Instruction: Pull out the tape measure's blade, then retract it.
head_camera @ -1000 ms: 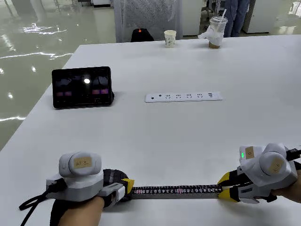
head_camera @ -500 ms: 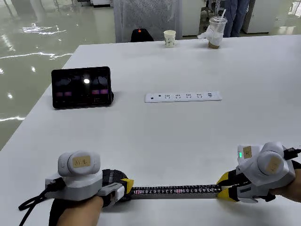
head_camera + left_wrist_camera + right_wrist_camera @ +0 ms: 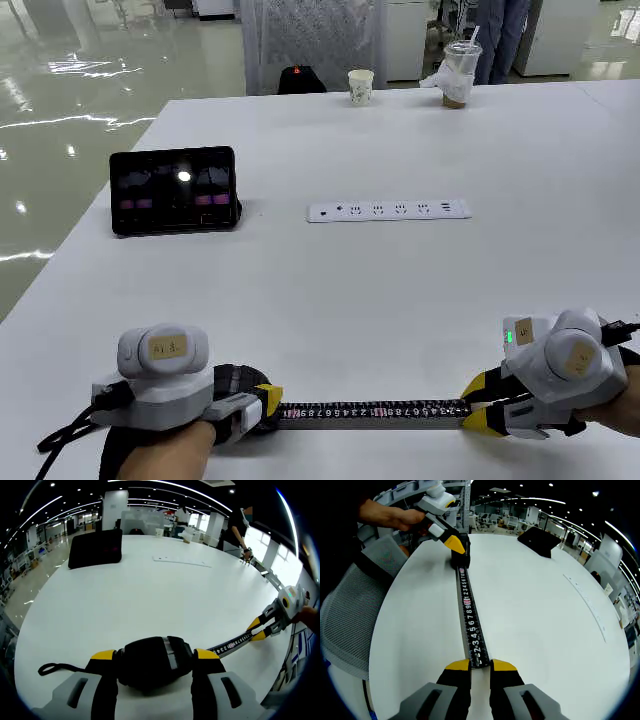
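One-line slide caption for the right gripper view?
Right gripper holds the tip of the blade, stretched across the white table to the case in the left gripper.

I see bright, even overhead light, glaring off the glossy floor (image 3: 60,90) and the tablet (image 3: 184,174). Shadows are faint. Gripper views bow at their edges; numerals on the blade (image 3: 471,620) read sharp.

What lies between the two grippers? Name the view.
The tape measure's extended blade, running from the case in the left gripper to the right gripper gripping its tip; head view.
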`<action>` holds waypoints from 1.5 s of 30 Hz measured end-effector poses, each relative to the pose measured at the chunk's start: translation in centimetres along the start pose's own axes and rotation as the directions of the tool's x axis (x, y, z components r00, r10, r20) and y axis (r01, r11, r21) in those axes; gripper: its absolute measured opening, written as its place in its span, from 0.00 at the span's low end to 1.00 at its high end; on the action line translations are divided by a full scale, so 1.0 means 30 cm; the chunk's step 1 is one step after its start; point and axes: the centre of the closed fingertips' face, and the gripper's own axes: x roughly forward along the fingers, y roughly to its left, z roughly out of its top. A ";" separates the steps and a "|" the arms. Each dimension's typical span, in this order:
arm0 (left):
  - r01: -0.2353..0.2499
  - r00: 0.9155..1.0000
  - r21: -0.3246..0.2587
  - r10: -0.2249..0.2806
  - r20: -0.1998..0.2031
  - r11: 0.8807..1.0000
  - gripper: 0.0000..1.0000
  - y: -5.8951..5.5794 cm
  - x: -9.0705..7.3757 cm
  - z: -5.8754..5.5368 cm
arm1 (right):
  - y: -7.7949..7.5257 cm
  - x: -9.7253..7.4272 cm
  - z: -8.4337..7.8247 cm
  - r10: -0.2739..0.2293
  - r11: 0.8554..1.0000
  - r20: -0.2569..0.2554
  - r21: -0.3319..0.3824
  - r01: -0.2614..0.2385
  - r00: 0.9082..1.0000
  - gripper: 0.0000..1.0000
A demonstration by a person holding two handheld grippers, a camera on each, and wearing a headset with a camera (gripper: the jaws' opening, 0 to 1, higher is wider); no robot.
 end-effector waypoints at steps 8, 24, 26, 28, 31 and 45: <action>0.004 1.000 -0.004 -0.004 0.001 1.000 0.53 0.000 0.000 0.002 | 0.006 0.006 0.011 0.005 1.000 0.004 -0.004 -0.005 1.000 0.10; 0.010 1.000 -0.010 -0.010 0.000 1.000 0.54 0.001 0.001 0.003 | 0.016 0.042 0.062 0.017 1.000 0.020 -0.005 -0.017 1.000 0.11; 0.011 1.000 -0.010 -0.011 -0.001 1.000 0.54 0.002 0.001 0.003 | 0.020 0.051 0.073 0.020 1.000 0.023 -0.007 -0.020 1.000 0.11; 0.011 1.000 -0.011 -0.011 0.000 1.000 0.54 0.002 0.001 0.003 | 0.021 0.058 0.082 0.022 1.000 0.026 -0.009 -0.021 0.999 0.11; 0.012 1.000 -0.013 -0.012 -0.001 1.000 0.54 0.002 0.001 0.003 | 0.026 0.070 0.101 0.026 1.000 0.031 -0.012 -0.026 0.999 0.11; 0.018 1.000 -0.023 -0.018 -0.001 1.000 0.54 0.000 -0.003 0.004 | 0.033 0.102 0.149 0.034 0.999 0.044 -0.010 -0.034 0.998 0.11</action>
